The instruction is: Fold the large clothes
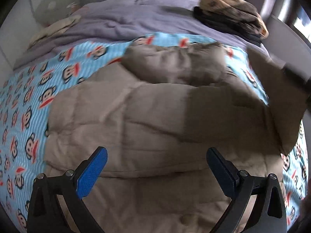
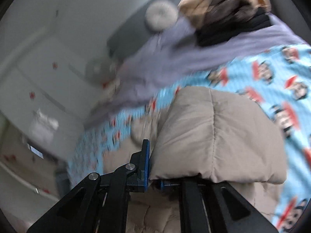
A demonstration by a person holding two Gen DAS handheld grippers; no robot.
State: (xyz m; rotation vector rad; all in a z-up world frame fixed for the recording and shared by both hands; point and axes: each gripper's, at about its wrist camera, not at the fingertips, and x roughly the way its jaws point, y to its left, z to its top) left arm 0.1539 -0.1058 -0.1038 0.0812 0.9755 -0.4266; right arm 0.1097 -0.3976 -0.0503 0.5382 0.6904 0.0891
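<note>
Two tools share this fold: right hand-held gripper [image 2: 150, 176] pinching the beige quilted coat [image 1: 155, 116] should carry its edge flat across while left hand-held gripper [image 1: 156, 165], spread wide, steadies the near side.

Home bedroom: bed w/ monkey-print sheet [image 1: 25, 97], lilac duvet [image 1: 126, 19], round cushion [image 2: 160, 14].

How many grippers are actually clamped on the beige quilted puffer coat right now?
1. The right gripper is shut on a fold of the beige quilted puffer coat; the left gripper hovers open above it, holding nothing.
</note>
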